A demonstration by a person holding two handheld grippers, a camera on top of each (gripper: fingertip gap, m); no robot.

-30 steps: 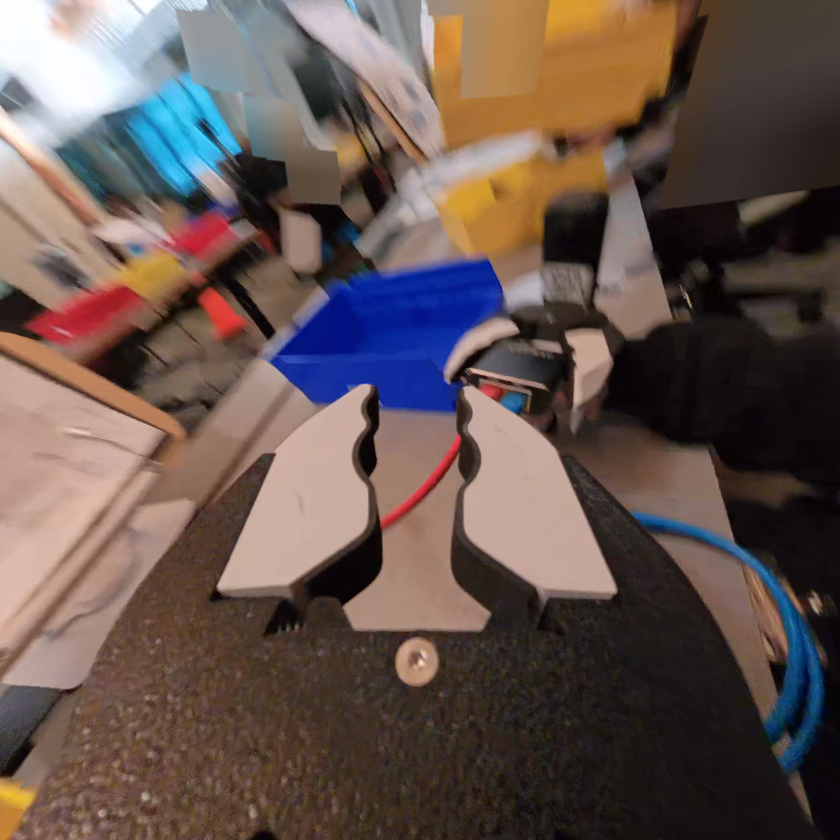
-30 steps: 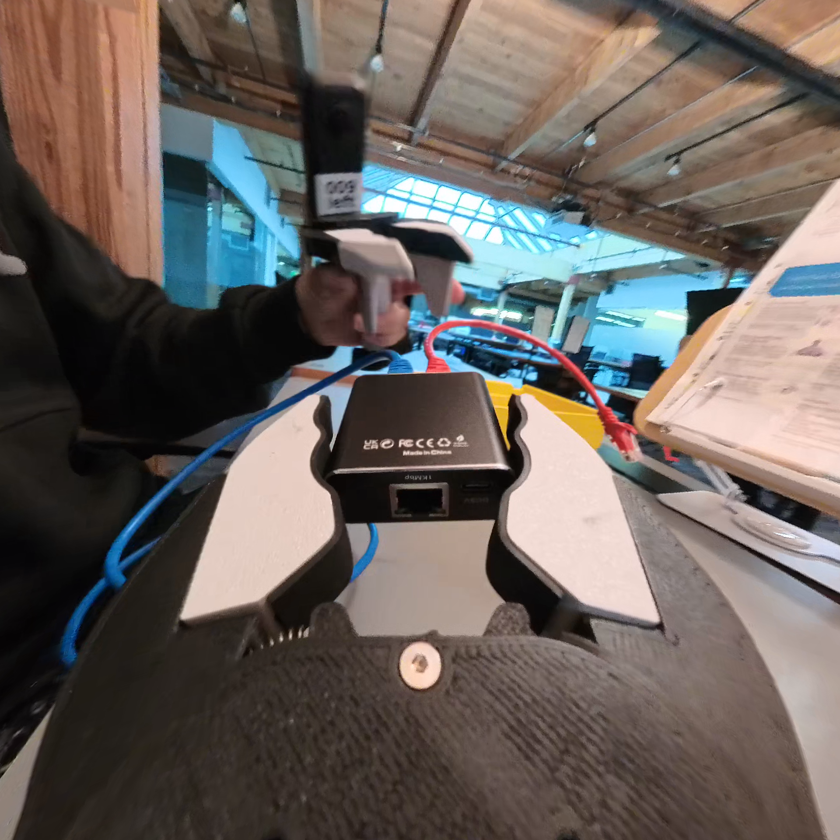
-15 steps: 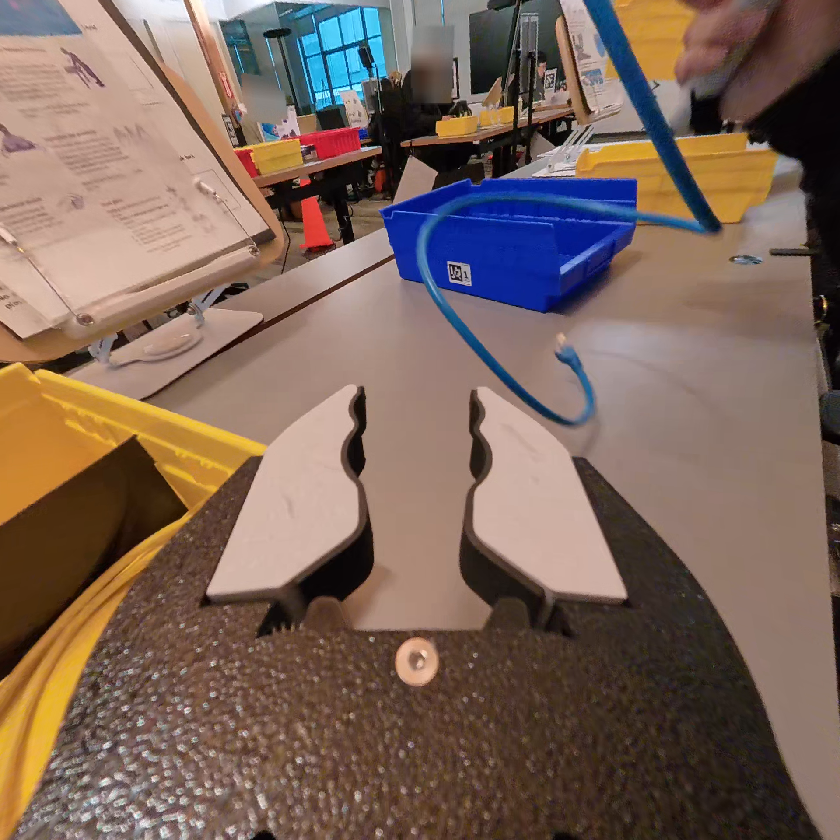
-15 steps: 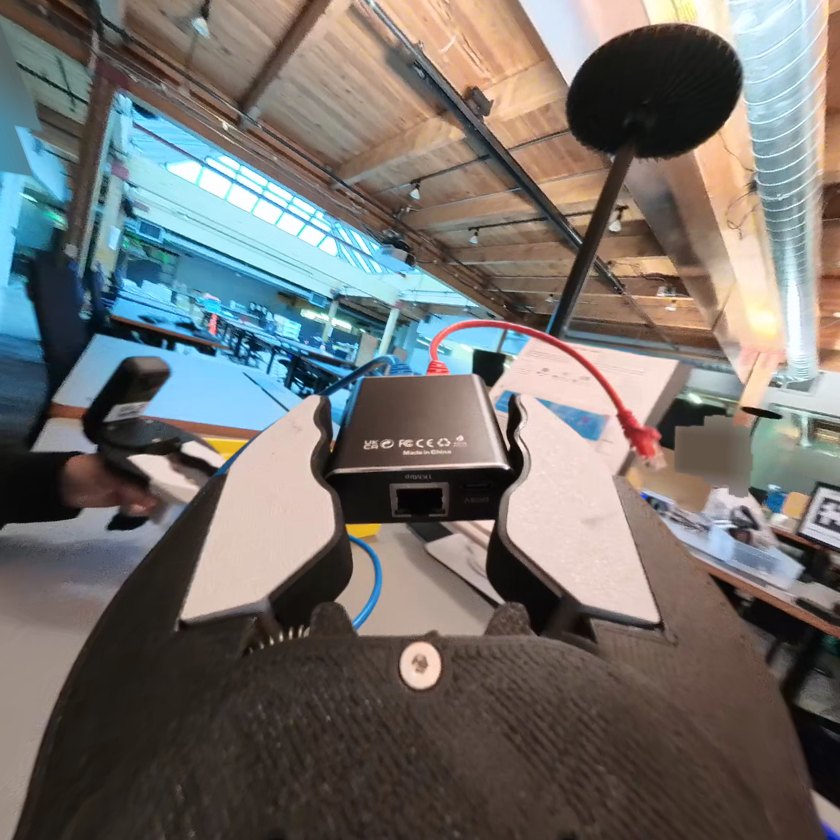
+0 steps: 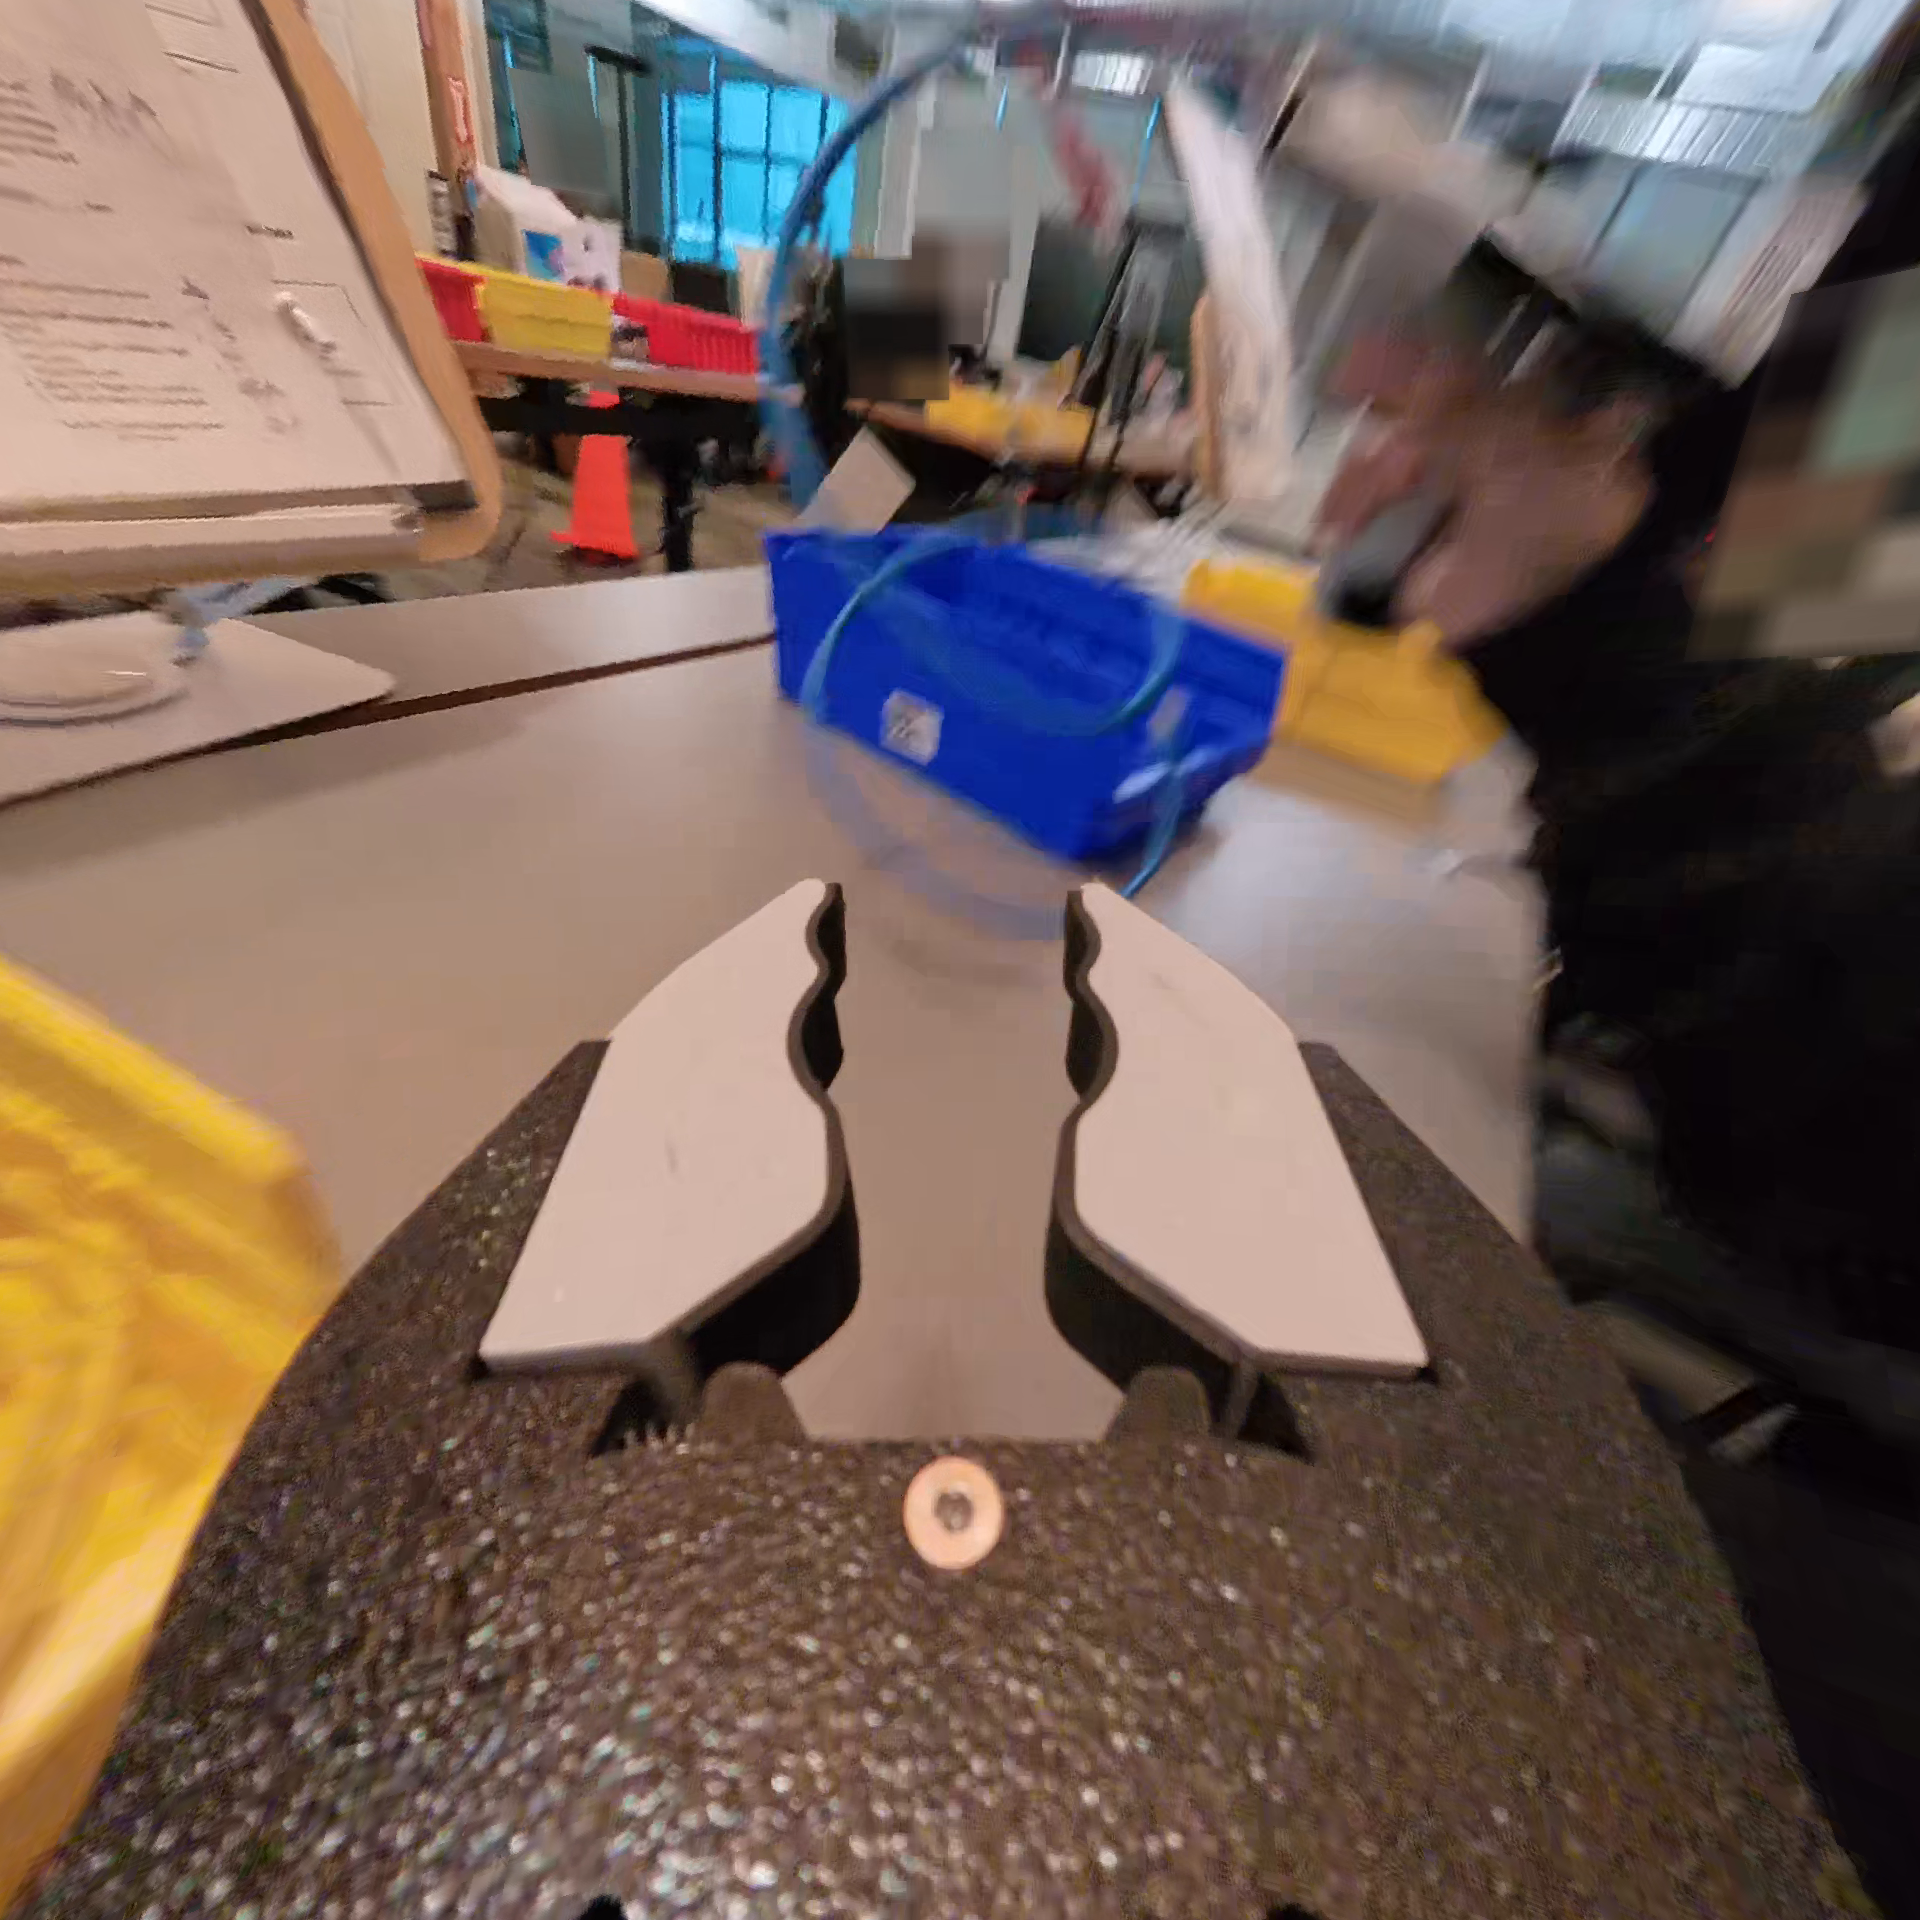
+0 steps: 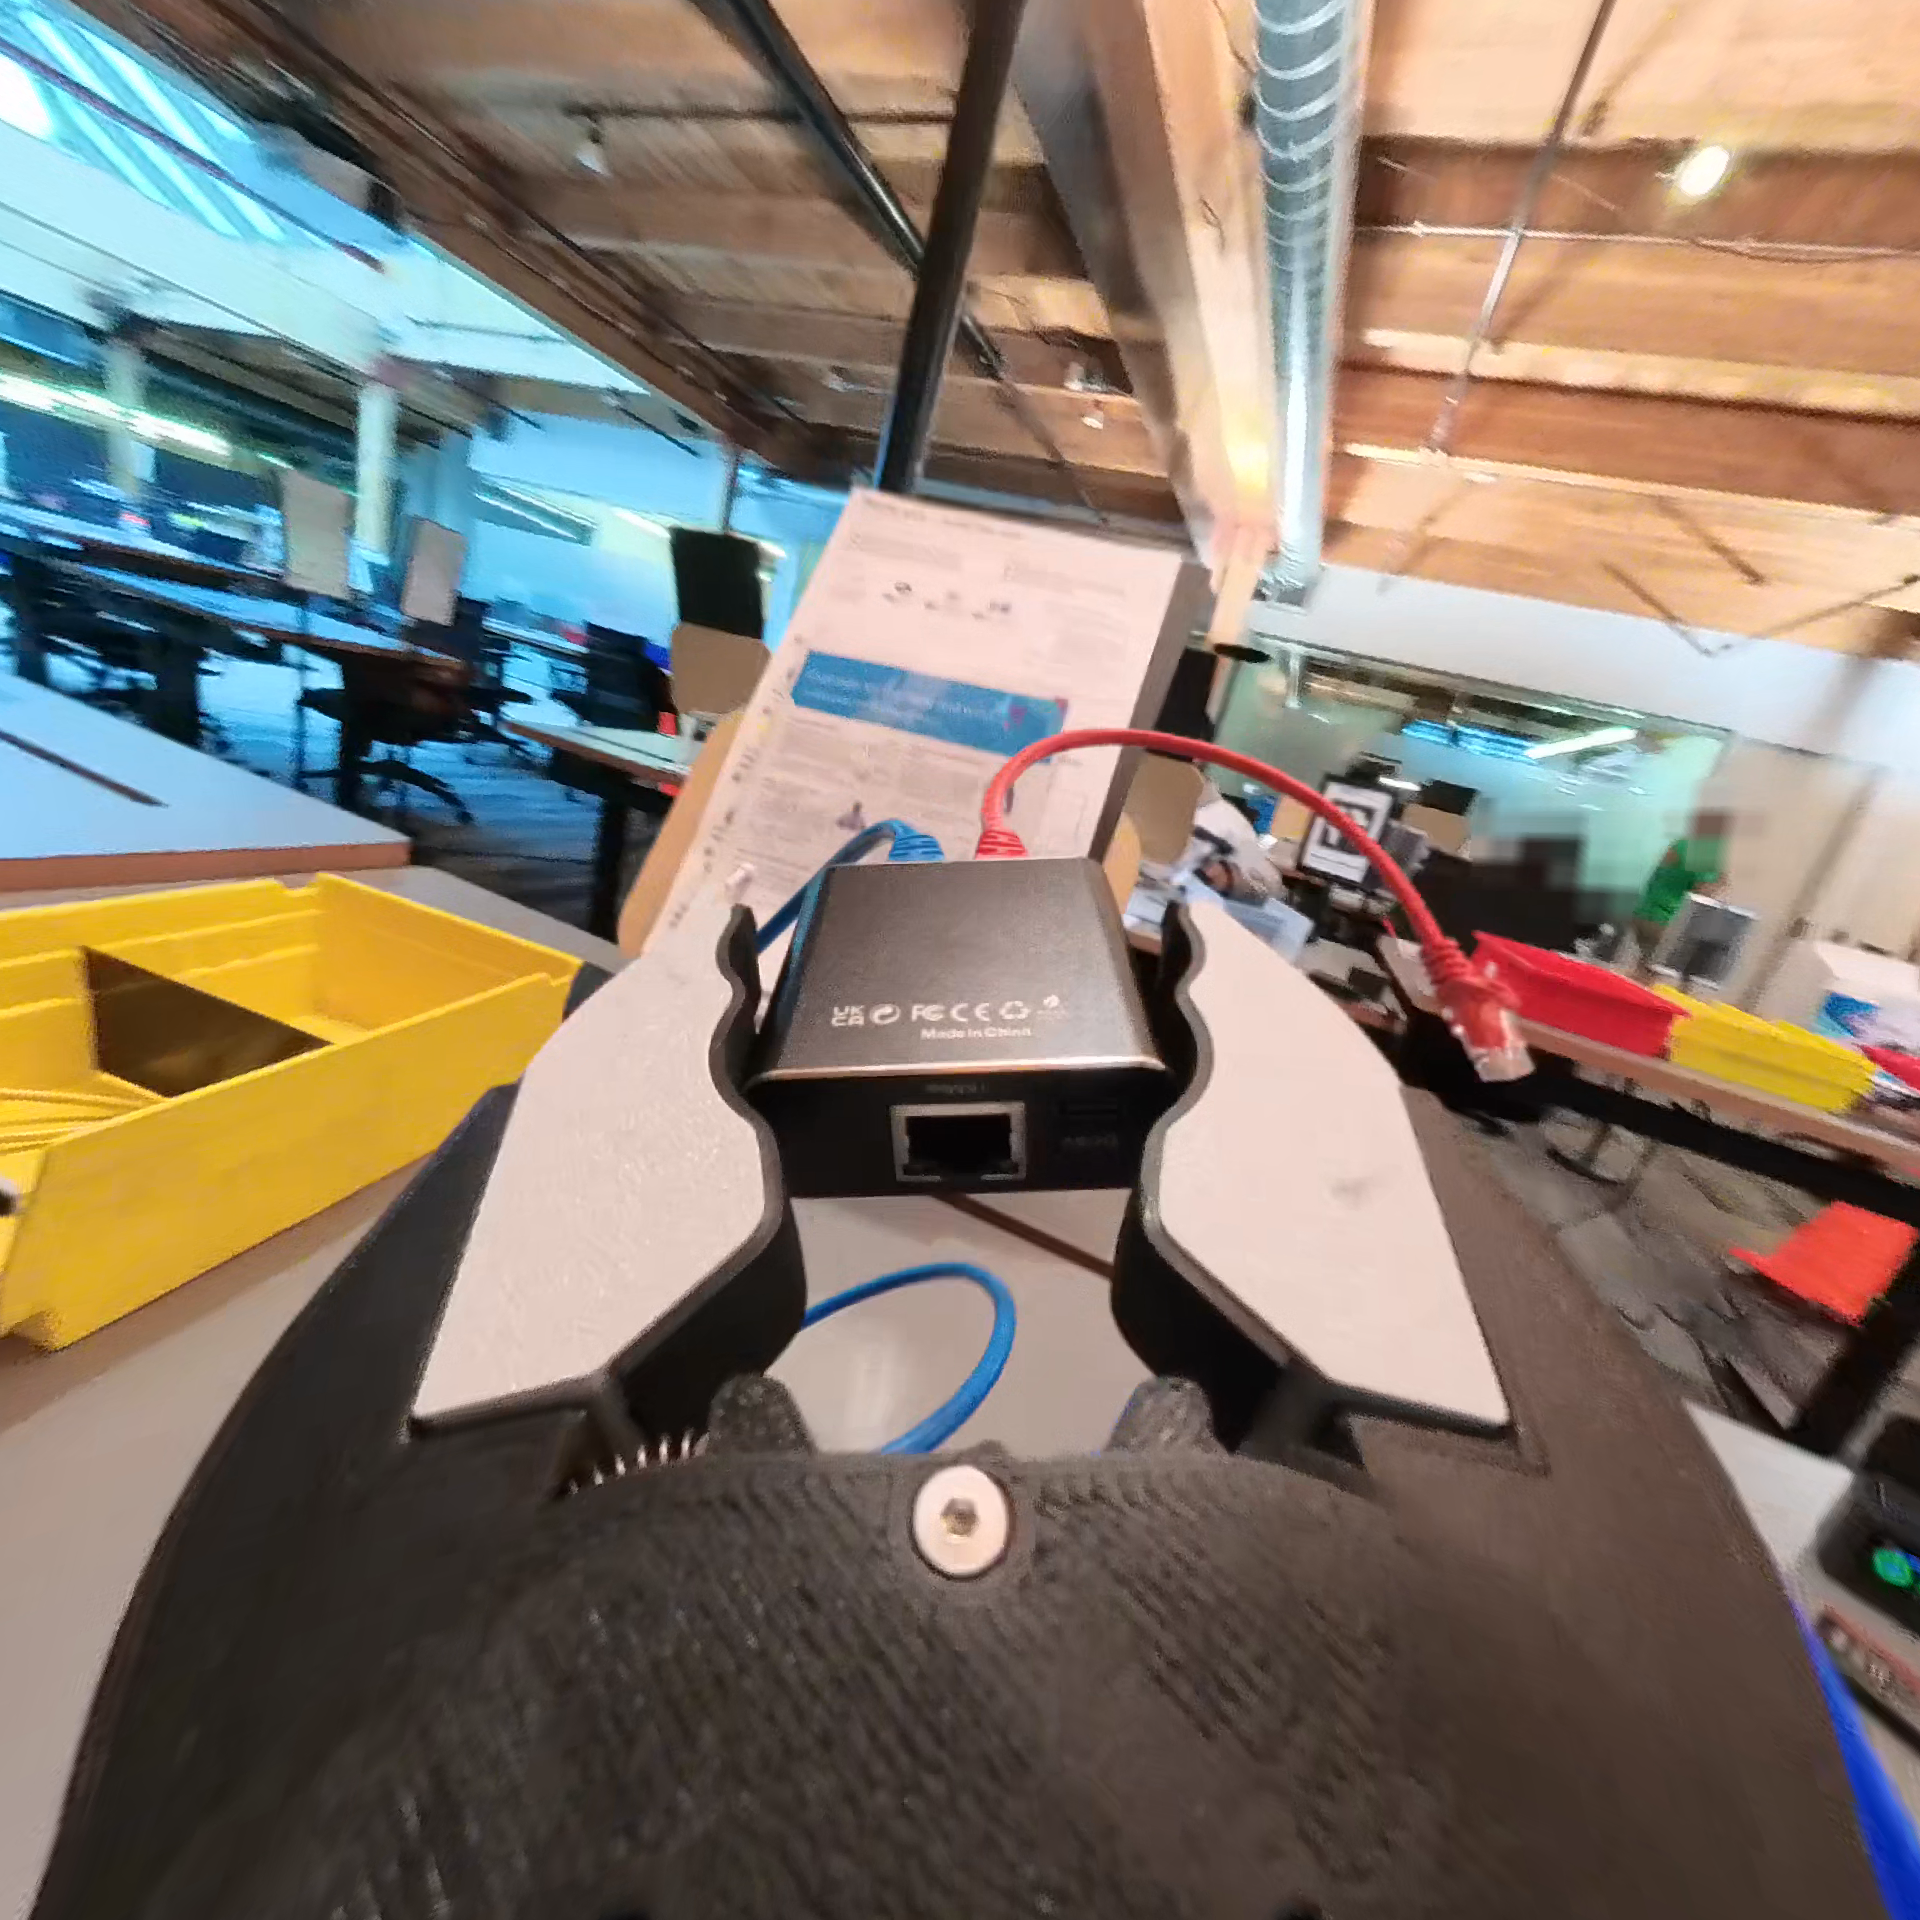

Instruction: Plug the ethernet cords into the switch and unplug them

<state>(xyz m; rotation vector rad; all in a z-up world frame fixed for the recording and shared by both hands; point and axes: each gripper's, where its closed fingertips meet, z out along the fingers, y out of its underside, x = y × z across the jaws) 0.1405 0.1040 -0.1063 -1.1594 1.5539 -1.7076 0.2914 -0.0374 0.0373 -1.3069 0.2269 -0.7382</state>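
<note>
My right gripper (image 6: 956,925) is shut on the small black switch (image 6: 951,987) and holds it in the air, one empty port facing the camera. A red ethernet cord (image 6: 1299,790) and a blue ethernet cord (image 6: 831,862) are plugged into its far side. The red cord's free plug (image 6: 1481,1023) hangs to the right. The blue cord loops below the switch (image 6: 987,1340). My left gripper (image 5: 951,904) is open and empty above the grey table (image 5: 468,883). The blue cord (image 5: 997,644) swings, blurred, in front of it.
A blue bin (image 5: 1039,707) stands ahead of the left gripper, with a yellow bin (image 5: 1371,686) behind it. Another yellow bin (image 6: 208,1049) with a black divider sits at the left. A document stand (image 5: 208,312) holds printed sheets. A person's hand and dark sleeve (image 5: 1662,727) are at right.
The right gripper has swung right and tilted down with the switch, bringing the yellow bin into view. The left gripper has turned slightly; the blue cord has swung away toward the blue bin.
</note>
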